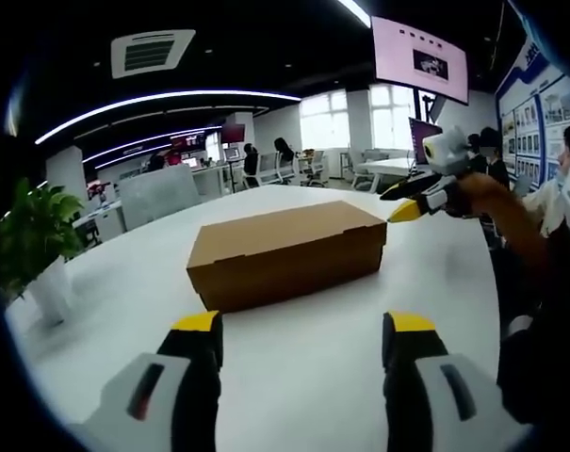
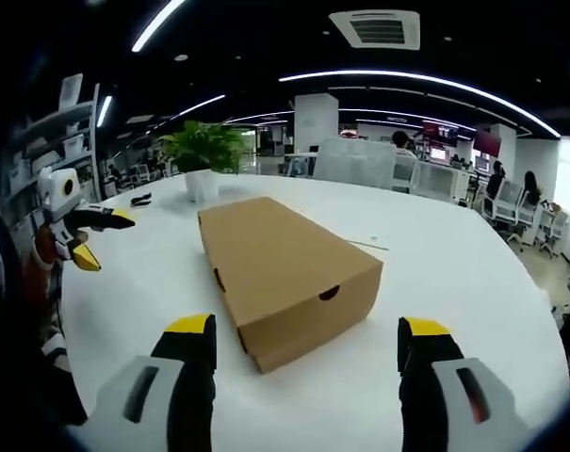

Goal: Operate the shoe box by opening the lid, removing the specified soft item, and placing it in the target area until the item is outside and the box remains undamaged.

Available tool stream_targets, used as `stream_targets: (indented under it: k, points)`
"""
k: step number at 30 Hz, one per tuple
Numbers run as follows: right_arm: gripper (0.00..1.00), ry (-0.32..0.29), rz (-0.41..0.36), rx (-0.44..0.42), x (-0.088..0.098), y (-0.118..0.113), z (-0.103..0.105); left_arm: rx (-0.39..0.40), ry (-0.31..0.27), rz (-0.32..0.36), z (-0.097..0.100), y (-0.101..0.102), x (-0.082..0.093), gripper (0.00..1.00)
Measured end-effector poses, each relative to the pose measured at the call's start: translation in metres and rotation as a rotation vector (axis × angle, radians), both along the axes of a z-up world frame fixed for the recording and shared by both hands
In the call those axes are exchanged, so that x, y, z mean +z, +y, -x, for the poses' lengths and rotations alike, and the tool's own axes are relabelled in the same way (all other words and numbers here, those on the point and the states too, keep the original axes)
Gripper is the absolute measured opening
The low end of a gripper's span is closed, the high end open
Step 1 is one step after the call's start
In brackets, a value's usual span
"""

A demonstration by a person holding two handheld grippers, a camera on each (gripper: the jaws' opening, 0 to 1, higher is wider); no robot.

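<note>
left gripper view: closed shoe box (image 1: 285, 252) on white table (image 1: 294, 377); both grippers' fingers spread apart, empty.

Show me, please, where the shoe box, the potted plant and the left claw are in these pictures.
shoe box (image 2: 270, 259): right gripper view, middle of its closed lid.
potted plant (image 2: 202, 146): right gripper view, on its green leaves.
left claw (image 1: 303, 334): left gripper view, midway between its yellow fingertips.
</note>
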State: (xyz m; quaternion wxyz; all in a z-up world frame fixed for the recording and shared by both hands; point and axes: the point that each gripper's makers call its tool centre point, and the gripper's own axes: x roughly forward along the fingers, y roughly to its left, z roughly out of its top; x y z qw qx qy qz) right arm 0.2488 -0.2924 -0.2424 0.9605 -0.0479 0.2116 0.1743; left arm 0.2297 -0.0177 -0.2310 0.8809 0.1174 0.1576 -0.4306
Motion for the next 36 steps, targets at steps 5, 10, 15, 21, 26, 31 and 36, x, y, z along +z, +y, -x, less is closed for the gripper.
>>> stream_targets:
  k: [5, 10, 15, 21, 26, 31, 36]
  points:
    - [0.81, 0.005, -0.010, -0.006, -0.002, 0.000, -0.003, 0.006, -0.022, -0.010, -0.002, 0.001, 0.001, 0.72]
    - [0.81, 0.011, -0.021, -0.009, -0.004, -0.001, -0.005, -0.009, -0.028, -0.010, -0.001, -0.003, 0.001, 0.74]
    - [0.81, 0.018, -0.036, -0.014, -0.007, -0.002, -0.010, -0.019, -0.051, -0.031, 0.001, -0.004, 0.001, 0.74]
    - [0.81, 0.032, -0.054, -0.003, -0.008, 0.001, -0.013, -0.024, -0.067, -0.007, 0.003, -0.006, 0.006, 0.73]
    - [0.81, 0.035, -0.057, 0.003, -0.009, 0.003, -0.020, -0.026, -0.095, -0.014, 0.003, -0.005, 0.008, 0.79]
    - [0.80, 0.044, -0.106, -0.014, -0.012, 0.005, -0.026, -0.044, -0.107, -0.004, 0.004, -0.006, 0.009, 0.79]
    - [0.80, 0.045, -0.121, -0.039, -0.012, 0.001, -0.034, -0.066, -0.097, -0.018, 0.007, -0.012, 0.003, 0.85]
